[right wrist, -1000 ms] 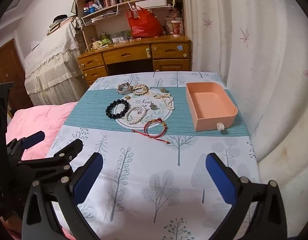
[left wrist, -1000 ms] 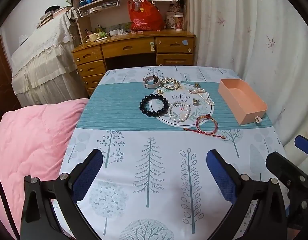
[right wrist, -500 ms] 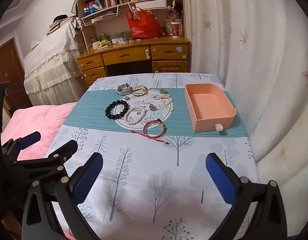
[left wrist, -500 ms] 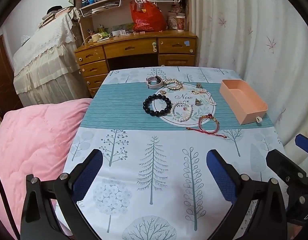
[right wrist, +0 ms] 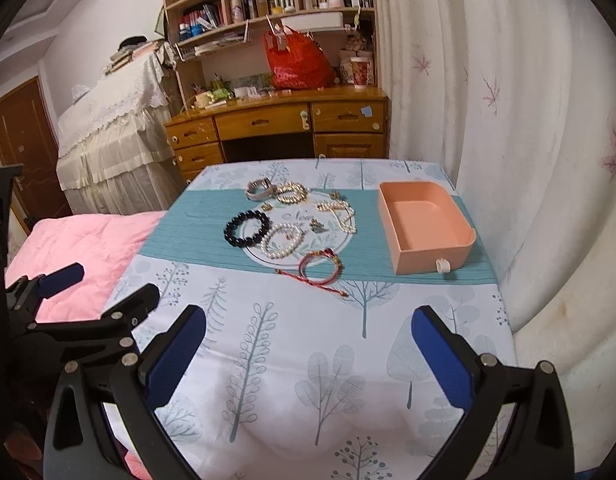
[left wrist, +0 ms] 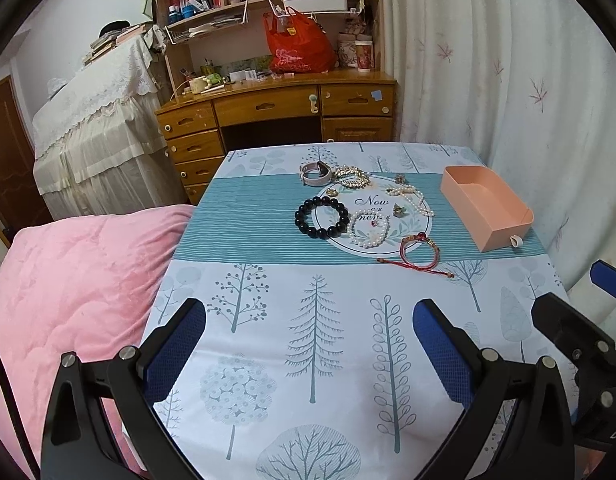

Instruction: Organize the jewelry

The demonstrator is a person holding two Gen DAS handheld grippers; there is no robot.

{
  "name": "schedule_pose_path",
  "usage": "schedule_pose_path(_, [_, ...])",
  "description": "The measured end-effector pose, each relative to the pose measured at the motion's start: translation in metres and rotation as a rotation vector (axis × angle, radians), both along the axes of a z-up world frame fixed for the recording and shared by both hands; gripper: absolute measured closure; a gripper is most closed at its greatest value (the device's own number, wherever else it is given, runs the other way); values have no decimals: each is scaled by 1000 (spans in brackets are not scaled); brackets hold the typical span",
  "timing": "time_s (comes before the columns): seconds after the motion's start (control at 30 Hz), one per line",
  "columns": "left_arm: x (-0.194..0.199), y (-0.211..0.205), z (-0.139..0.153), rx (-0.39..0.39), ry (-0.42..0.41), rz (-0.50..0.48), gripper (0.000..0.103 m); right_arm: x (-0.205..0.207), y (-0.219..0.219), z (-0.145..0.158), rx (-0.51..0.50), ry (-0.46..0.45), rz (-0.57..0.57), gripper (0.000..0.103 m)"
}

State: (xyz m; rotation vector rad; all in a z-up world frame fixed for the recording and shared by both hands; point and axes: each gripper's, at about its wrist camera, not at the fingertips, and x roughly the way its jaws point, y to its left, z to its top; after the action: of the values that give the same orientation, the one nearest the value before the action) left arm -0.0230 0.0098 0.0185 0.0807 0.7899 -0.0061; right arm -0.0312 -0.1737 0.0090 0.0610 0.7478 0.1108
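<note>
Several pieces of jewelry lie on the teal band of the tablecloth: a black bead bracelet, a white pearl bracelet, a red cord bracelet, a pearl necklace, a gold chain and a watch. An empty orange box stands to their right. My left gripper and my right gripper both hover open over the near part of the table, well short of the jewelry and holding nothing.
A pink quilt lies against the table's left edge. A white curtain hangs along the right side. Behind the table stands a wooden desk with a red bag and bookshelves. The right gripper's body shows at right.
Both grippers have drawn back and lifted slightly, so the jewelry and the box look a little farther off. Nothing on the table has moved.
</note>
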Motion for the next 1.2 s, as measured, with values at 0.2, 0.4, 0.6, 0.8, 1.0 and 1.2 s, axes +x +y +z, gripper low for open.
schedule_pose_path(0.2, [-7, 0, 3, 1, -11, 7, 1, -3, 2, 4, -18, -3, -3, 0])
schedule_pose_path(0.4, [-11, 2, 4, -1, -22, 13, 1, -7, 3, 8, -21, -11, 0, 0])
schedule_pose_path(0.6, [-12, 4, 5, -9, -23, 13, 1, -9, 4, 10, -29, -18, 1, 0])
schedule_pose_path(0.8, [-14, 4, 6, -6, -32, 14, 1, -12, 6, 12, -35, -24, 12, 0])
schedule_pose_path(1.0, [-16, 4, 5, -12, -32, 11, 1, -12, 9, 13, -39, -26, 18, 0])
schedule_pose_path(1.2, [-18, 17, 2, -79, -29, -10, 1, -15, 15, 13, -39, -43, 40, 0])
